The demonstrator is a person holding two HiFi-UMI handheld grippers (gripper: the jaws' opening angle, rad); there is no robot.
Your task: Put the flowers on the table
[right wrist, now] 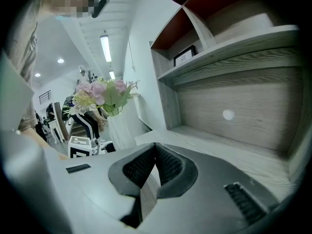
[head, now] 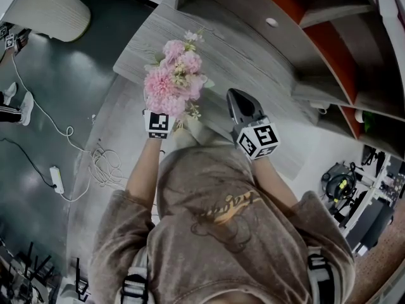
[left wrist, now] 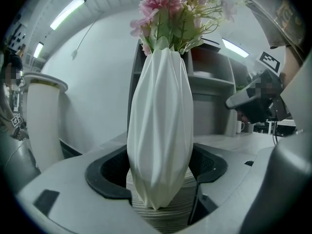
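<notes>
A bunch of pink flowers (head: 172, 78) (left wrist: 170, 13) stands in a white ribbed vase (left wrist: 160, 130) (head: 188, 133). My left gripper (left wrist: 158, 179) (head: 172, 118) is shut on the vase's lower half, over the near edge of the grey wood table (head: 253, 62). The vase's narrow foot is at the tabletop; I cannot tell whether it touches. My right gripper (right wrist: 155, 152) (head: 235, 99) hangs to the right of the vase over the table, shut with nothing in it. From the right gripper view the flowers (right wrist: 102, 94) and vase (right wrist: 122, 130) are at the left.
Shelves (head: 329, 37) with red-brown backs rise behind the table, with a small frame (right wrist: 184, 56) on one. A white mug (left wrist: 240, 126) stands far along the table. A white cylinder (left wrist: 44, 121) is at the left. Cables and a power strip (head: 57, 179) lie on the floor.
</notes>
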